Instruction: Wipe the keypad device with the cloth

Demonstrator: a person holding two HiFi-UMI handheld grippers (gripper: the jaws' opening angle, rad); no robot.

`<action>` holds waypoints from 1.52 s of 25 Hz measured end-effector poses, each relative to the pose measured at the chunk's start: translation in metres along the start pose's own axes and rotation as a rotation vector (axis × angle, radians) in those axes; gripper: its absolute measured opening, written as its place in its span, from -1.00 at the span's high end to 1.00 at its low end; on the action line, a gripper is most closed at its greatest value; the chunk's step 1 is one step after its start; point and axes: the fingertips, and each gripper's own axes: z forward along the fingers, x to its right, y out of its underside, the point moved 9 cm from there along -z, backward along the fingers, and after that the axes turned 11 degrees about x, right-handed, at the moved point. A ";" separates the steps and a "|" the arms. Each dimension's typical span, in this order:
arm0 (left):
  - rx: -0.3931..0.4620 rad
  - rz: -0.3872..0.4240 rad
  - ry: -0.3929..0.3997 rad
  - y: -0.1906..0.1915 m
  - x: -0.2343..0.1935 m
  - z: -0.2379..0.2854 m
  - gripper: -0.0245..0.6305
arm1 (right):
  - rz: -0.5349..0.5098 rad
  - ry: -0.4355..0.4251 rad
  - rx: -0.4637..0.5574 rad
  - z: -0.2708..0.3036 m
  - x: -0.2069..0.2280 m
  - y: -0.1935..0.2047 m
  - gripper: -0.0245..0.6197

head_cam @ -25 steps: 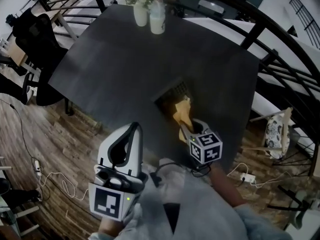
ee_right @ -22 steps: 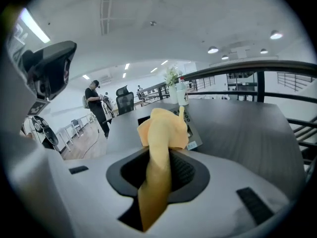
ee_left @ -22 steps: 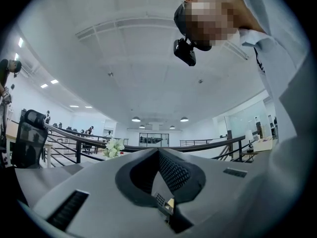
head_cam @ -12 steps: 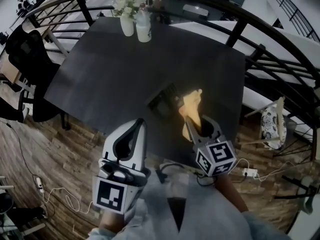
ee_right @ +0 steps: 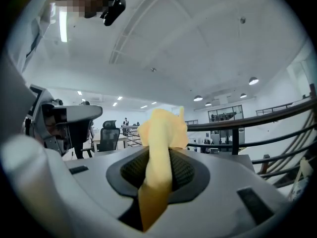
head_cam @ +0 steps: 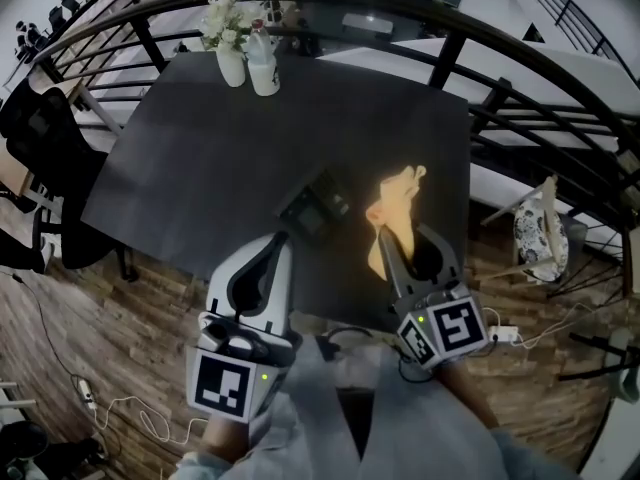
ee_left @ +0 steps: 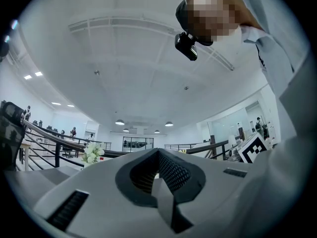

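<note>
Both right gripper [ee_right: 158,152] fingers [ee_right: 187,171] pinch cloth [ee_right: 161,129].

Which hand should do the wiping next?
Right, probably. The right gripper holds the yellow cloth just right of the keypad device; the left gripper is shut and holds nothing.
</note>
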 end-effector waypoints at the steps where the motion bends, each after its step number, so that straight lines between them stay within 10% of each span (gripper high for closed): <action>1: 0.001 0.000 0.006 0.000 0.001 0.001 0.88 | -0.003 0.004 0.014 -0.001 0.000 -0.003 0.61; 38: 0.028 0.017 0.029 -0.008 0.003 0.001 0.88 | -0.044 -0.008 0.072 -0.009 -0.006 -0.025 0.61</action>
